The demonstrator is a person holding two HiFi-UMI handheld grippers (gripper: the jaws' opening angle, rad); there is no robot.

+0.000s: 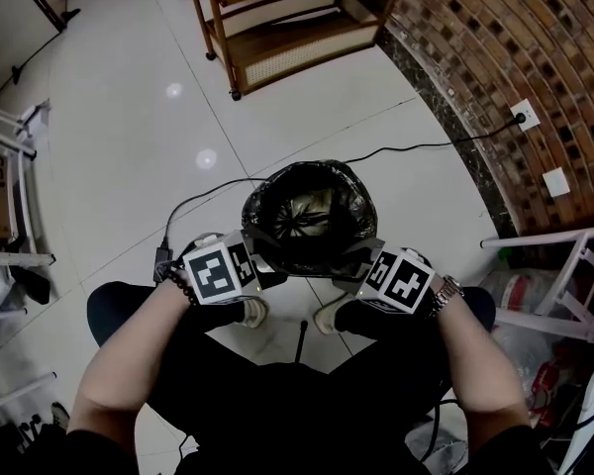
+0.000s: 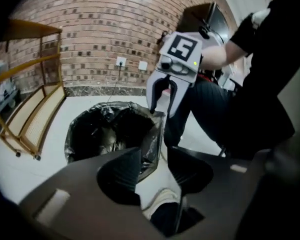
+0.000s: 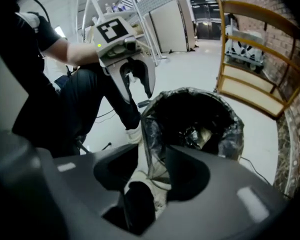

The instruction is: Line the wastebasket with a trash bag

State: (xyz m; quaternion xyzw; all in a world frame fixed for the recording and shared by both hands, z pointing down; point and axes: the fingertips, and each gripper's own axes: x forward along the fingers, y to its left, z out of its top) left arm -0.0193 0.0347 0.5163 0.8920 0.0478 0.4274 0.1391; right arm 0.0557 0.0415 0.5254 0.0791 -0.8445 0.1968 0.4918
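Observation:
The wastebasket (image 1: 310,216) stands on the floor between the person's feet, with a black trash bag (image 1: 307,194) lining it and folded over its rim. In the left gripper view the bag (image 2: 110,129) fills the basket's mouth. My left gripper (image 1: 267,265) is at the near left of the rim and my right gripper (image 1: 354,265) at the near right. Both are open. A stretched edge of the bag film runs through the gap of the left gripper (image 2: 154,156) and of the right gripper (image 3: 152,154), and the pads do not press on it.
A wooden shelf unit (image 1: 277,28) stands behind the basket, with a brick wall (image 1: 495,57) at the right. A black cable (image 1: 416,146) runs across the tiles to a wall socket (image 1: 525,115). White frames stand at the right (image 1: 564,265) and left (image 1: 10,166). The person's shoes (image 1: 252,312) are near the basket.

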